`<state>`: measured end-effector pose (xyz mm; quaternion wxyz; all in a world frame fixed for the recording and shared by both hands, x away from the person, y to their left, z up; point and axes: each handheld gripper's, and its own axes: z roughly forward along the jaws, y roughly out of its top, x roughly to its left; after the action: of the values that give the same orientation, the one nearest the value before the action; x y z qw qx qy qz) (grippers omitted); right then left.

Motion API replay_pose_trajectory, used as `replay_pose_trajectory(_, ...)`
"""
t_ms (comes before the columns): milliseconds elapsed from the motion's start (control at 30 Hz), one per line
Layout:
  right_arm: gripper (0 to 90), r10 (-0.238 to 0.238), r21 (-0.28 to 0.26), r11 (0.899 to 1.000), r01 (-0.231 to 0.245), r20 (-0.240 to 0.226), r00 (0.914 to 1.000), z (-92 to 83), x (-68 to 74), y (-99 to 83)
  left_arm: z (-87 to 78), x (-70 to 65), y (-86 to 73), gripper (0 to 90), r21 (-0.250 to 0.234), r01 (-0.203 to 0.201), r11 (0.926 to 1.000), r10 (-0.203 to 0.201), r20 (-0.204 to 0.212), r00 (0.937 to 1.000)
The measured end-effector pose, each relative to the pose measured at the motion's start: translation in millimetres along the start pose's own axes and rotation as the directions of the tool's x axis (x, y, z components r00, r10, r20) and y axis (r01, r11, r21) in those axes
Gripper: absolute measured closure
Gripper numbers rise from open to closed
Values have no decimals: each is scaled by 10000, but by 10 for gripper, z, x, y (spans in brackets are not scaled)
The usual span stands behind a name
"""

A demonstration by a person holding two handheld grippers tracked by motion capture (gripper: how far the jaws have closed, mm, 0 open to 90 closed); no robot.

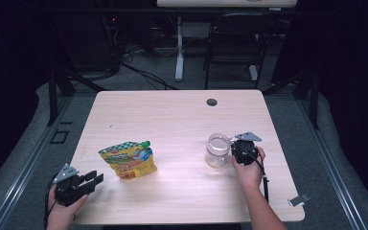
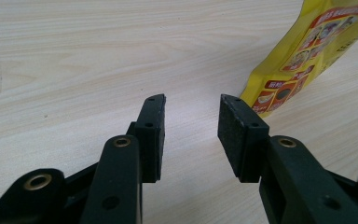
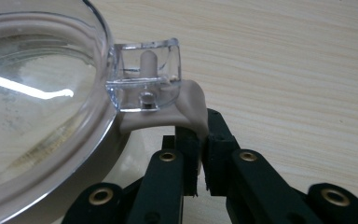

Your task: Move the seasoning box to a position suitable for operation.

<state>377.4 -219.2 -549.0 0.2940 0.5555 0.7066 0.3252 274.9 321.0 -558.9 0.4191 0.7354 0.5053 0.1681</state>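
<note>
Nearest the table's front edge, at the left, the left gripper (image 1: 96, 180) lies low in the person's left hand (image 1: 64, 201), its jaws apart with bare tabletop between them. In the left gripper view both black pads (image 2: 151, 135) face each other across a clear gap, touching nothing. Just beyond and to the right of those jaws the pouch (image 1: 128, 159), yellow with a green cap at its upper right corner, lies flat on the table (image 1: 172, 115); in the left gripper view its lower corner (image 2: 303, 60) shows close beside the right-hand pad, apart from it.

Farther right, the right hand (image 1: 249, 170) holds the right gripper (image 1: 232, 152) against the side of the jar (image 1: 217, 149), a clear glass vessel that stands upright right of the table's centre. In the right gripper view the jaws are pinched on the beige tab (image 3: 191, 116) that hangs below the jar lid's clear plastic latch (image 3: 144, 74); the pads stand almost together with the tab between them.

At the far edge a dark round hole (image 1: 212, 102) marks the tabletop. Beyond the table a chair (image 1: 235, 43) stands on the floor.
</note>
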Motion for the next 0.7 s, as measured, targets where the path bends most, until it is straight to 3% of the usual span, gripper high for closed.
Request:
replay_pose_trajectory(233,861,-23,-221,9998,26,130,9999,-66,14,0,1,1,0,618,15,-3,10000,3,-20,10000)
replay_pose_trajectory(400,861,154,-442,9989,-156,-47,9999,-159,16,5,2,-1,-3,618,-32,11,10000,-11,0,10000)
replay_pose_trajectory(700,859,-111,-713,9974,78,-457,9989,-428,140,-47,-14,-16,4,616,62,-31,10000,31,41,10000)
